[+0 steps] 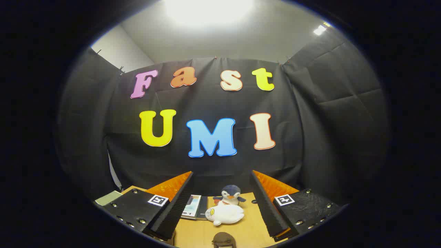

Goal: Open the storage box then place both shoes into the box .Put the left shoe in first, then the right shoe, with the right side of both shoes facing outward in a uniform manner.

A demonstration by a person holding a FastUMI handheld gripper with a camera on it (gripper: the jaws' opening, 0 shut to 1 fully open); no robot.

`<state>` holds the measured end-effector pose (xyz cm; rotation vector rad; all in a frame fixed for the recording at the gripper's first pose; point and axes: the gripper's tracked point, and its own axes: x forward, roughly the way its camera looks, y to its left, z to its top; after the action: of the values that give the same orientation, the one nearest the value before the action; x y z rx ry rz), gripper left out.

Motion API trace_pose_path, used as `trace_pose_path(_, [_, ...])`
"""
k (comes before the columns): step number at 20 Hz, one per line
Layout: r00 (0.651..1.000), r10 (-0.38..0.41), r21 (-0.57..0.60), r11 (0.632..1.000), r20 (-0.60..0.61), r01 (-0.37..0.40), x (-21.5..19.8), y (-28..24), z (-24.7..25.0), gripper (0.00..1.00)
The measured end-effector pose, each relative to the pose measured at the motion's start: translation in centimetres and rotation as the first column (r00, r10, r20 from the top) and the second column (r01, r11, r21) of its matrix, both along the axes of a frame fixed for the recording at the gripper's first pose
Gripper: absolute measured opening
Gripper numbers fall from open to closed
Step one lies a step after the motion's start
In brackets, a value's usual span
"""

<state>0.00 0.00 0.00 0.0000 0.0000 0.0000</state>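
Gripper held level above wooden table, fingers spread wide apart, released, nothing between the pads, nothing touched. Ahead, seen through the gap between the fingers: plush penguin, upright, facing the camera, at the far part of the table close to the black cloth wall. White plush toy lying on its side just in front of the penguin, touching or nearly touching it; cannot tell which. Book flat on the table just left of the white plush, partly hidden behind the left finger. Brown rounded object nearest the gripper, between the fingers, cut off below; possibly a shoe, cannot tell. Pale green flat item at the table's left corner, beyond the left finger. Ceiling lamp bright overhead.
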Motion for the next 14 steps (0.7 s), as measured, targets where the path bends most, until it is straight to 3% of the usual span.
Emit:
trace_pose_path(9, [0.998,-0.003,0.011,1.0,-0.062,0.004,1.4,0.3,-1.2,0.96])
trace_pose_path(14, [0.999,-0.019,0.008,1.0,-0.028,0.019,1.6,0.1,-0.1,0.96])
